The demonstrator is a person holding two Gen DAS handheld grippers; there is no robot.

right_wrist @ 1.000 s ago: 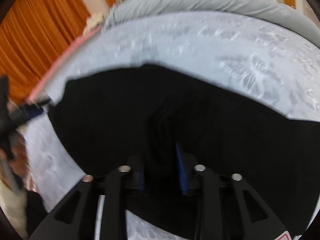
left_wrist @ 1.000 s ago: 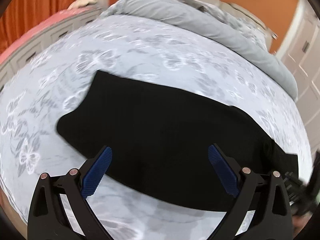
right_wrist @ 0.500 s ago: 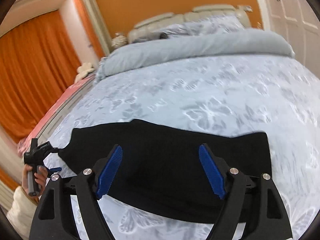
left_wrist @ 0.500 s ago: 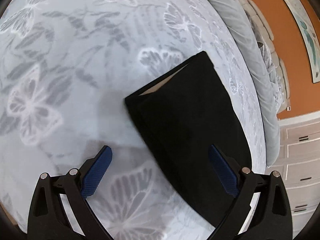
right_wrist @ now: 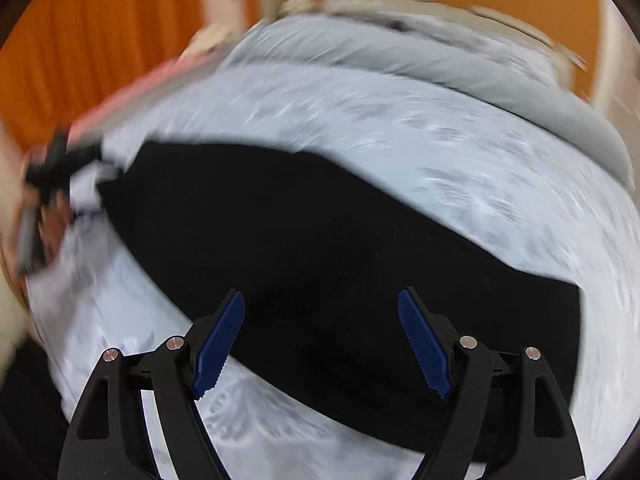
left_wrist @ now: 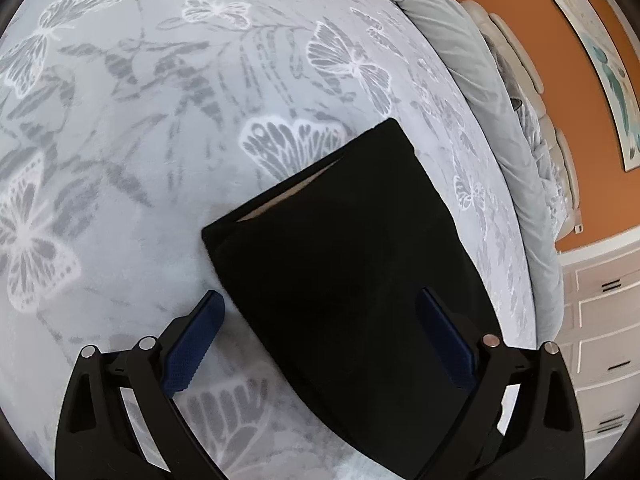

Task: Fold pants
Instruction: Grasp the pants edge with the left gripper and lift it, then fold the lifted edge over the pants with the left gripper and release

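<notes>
Both the left gripper (left_wrist: 320,336) and right gripper (right_wrist: 320,340) are wide open, holding nothing. Pinch both layers of the black pants (left_wrist: 352,280) by the end on the bed (left_wrist: 160,140), then fold slowly.

Orange walls (left_wrist: 532,20), orange curtains (right_wrist: 100,40), white drawers (left_wrist: 600,320), a framed picture (left_wrist: 604,76), butterfly-print bedspread (left_wrist: 160,120).

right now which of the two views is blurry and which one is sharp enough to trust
Right wrist view: heavy motion blur smears the bedspread and the edges of the black pants; only the right gripper, jaws apart, stays crisp. Left wrist view: sharp, with the pants and butterfly print clear, though fisheye bends the bed.
</notes>
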